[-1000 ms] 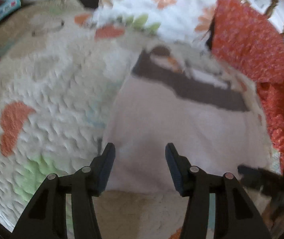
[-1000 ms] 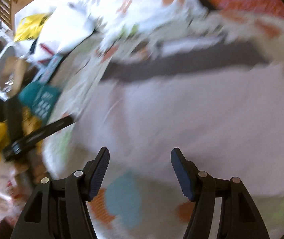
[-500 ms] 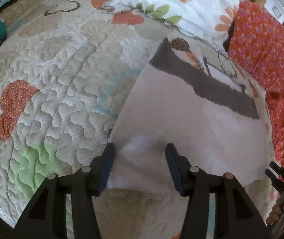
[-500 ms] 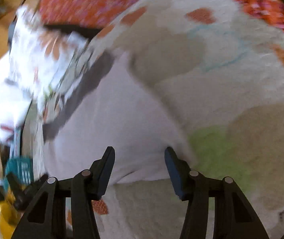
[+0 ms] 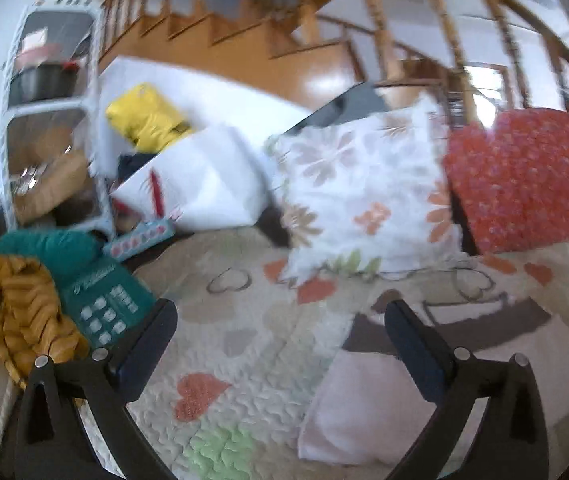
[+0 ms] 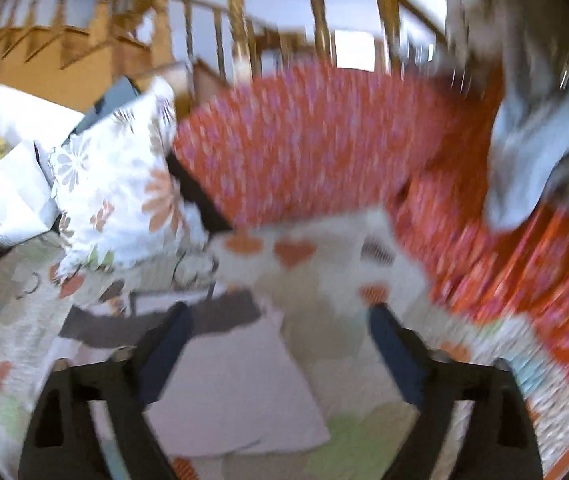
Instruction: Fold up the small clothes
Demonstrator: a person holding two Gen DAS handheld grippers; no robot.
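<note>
My left gripper [image 5: 280, 338]: fingers spread wide, holding nothing, above the quilt [image 5: 244, 332]. My right gripper [image 6: 280, 340]: fingers likewise wide apart and empty. Folded pale pink garment [image 5: 364, 404] with brown band: flat on the quilt, under my left gripper's right finger [image 5: 416, 350] and between my right fingers in the right wrist view, blurred there. Teal box [image 5: 104, 304] and mustard knit [image 5: 24, 316]: left edge of bed. Floral pillow [image 5: 364, 200] and red pillow [image 5: 524, 184]: beyond the garment, side by side. Wooden staircase [image 5: 244, 28]: farthest
</note>
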